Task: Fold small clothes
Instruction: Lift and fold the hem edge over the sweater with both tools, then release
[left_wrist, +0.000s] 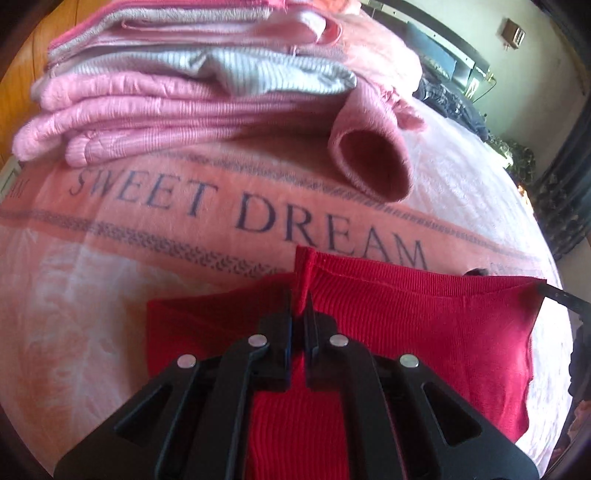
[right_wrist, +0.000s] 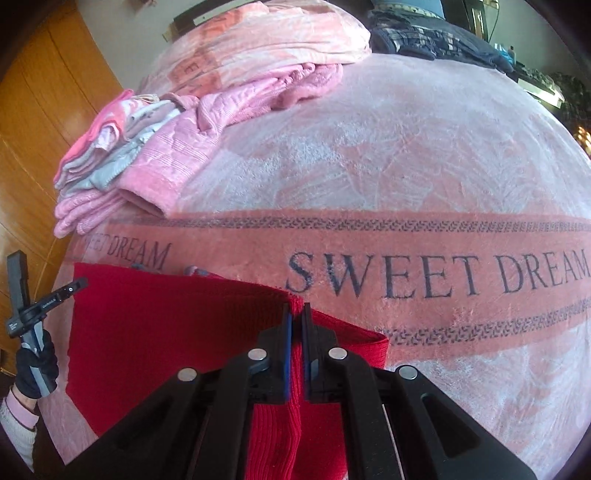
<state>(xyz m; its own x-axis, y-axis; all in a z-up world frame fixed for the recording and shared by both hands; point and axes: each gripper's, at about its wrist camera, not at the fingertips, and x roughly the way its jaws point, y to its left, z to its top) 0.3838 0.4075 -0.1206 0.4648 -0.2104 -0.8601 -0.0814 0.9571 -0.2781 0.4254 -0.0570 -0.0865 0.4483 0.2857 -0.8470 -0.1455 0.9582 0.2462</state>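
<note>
On the blanket's (right_wrist: 406, 147) near edge you hold a red knit (left_wrist: 424, 314) by its top hem, one corner in each claw. Your left gripper (left_wrist: 300, 306) is clamped on one corner, your right gripper (right_wrist: 296, 317) on the other, jaws pinched together on the fabric. The knit looks only partly folded: one fold line shows, and I judge more folds remain before it joins the stack (left_wrist: 184, 92) of folded pink and grey clothes at the far left side. Loose pink garments (right_wrist: 288, 85) beyond look still unfolded. "SWEET DREAM" runs across the plush pink blanket. A wooden wardrobe (right_wrist: 44, 110) stands left; dark clothes (right_wrist: 424, 40) lie at the far edge.
</note>
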